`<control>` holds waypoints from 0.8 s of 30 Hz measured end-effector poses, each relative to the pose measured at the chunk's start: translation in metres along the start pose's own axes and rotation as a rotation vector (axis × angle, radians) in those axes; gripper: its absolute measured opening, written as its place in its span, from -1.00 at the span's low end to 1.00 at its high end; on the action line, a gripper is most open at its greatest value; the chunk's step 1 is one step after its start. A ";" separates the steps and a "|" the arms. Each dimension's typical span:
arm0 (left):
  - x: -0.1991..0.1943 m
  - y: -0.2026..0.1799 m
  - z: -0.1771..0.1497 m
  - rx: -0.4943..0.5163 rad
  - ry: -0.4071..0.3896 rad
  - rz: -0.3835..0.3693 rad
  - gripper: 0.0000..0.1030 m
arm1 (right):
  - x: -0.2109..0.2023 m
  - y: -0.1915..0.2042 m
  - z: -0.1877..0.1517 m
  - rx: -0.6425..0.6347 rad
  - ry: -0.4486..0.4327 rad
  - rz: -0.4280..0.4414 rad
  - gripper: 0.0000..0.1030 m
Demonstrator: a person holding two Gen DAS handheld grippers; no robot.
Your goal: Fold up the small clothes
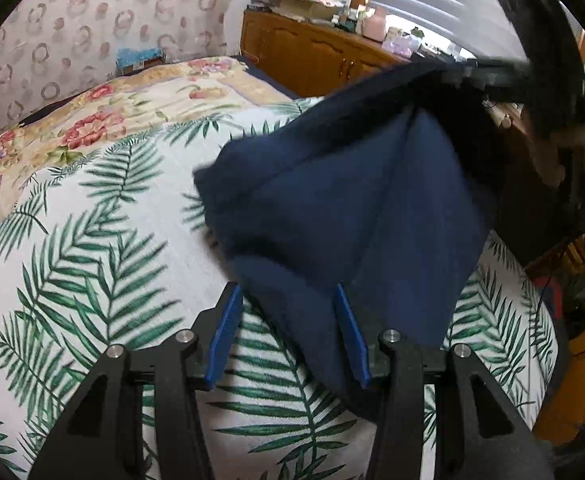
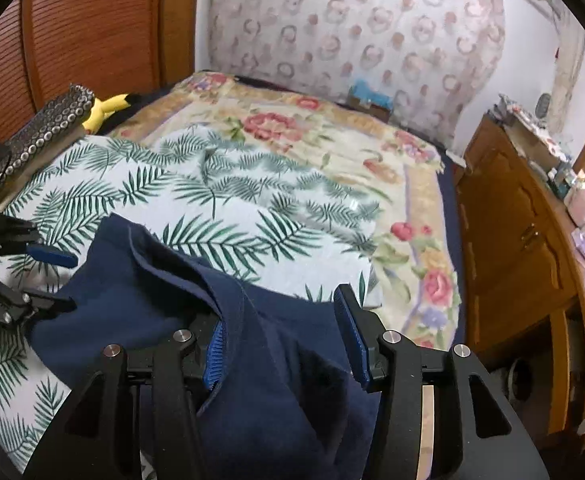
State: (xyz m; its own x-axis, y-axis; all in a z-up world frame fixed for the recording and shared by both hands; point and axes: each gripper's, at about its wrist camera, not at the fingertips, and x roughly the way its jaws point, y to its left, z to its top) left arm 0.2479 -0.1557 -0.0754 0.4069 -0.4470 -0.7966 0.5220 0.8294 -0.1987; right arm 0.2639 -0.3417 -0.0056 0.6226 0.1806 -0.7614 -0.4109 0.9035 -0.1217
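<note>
So the navy garment (image 1: 340, 200) is sitting on the palm-leaf sheet (image 1: 104, 264) near the front edge of the bed, bunched up rather than flat. From the left wrist view it rises in a soft peak toward the right gripper (image 2: 282, 332), with a couple of long creases running down the middle, and its lower edge drapes down between the fingers of the left gripper (image 1: 288, 332). It's a plain dark blue knit-looking piece, thick hem or band visible in the right wrist view, no print I can make out. Both tools have their jaws standing partly apart, not clamped. The left one has cloth lying against its right finger but the pads aren't pinching it. The right one has fabric heaped over and between its fingers, and I honestly can't tell if any of it is caught on the left pad, since the cloth hides it. My guess is the grippers sit at opposite ends so they can take two corners and spread it out flat for the fold. Beyond it lie the floral blanket (image 2: 292, 132) and, off to the side, a wooden dresser (image 2: 512, 240).
</note>
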 end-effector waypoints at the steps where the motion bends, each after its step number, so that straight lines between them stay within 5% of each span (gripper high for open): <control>1: 0.000 0.001 -0.001 -0.008 0.000 -0.004 -0.09 | -0.003 -0.008 0.002 0.020 -0.008 0.023 -0.03; 4: 0.002 0.005 -0.001 -0.018 0.007 -0.008 -0.09 | -0.010 -0.022 0.010 0.046 -0.034 0.003 -0.03; 8: 0.002 0.007 -0.001 -0.031 0.006 -0.011 -0.09 | -0.018 -0.047 0.021 0.078 -0.072 -0.140 -0.02; 14: -0.009 0.016 0.011 -0.052 -0.060 0.022 -0.09 | -0.035 -0.056 0.006 0.153 -0.107 -0.123 -0.02; 18: -0.005 0.027 0.025 -0.062 -0.082 0.048 -0.09 | -0.043 -0.041 -0.019 0.184 -0.121 -0.081 0.26; 24: 0.018 0.043 0.039 -0.090 -0.051 0.036 -0.09 | -0.015 -0.030 -0.067 0.271 -0.021 -0.032 0.35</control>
State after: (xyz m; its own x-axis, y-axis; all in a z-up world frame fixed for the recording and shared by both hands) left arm 0.3064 -0.1412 -0.0758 0.4625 -0.4311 -0.7747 0.4380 0.8708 -0.2231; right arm 0.2222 -0.3974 -0.0328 0.6471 0.1558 -0.7463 -0.1993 0.9794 0.0317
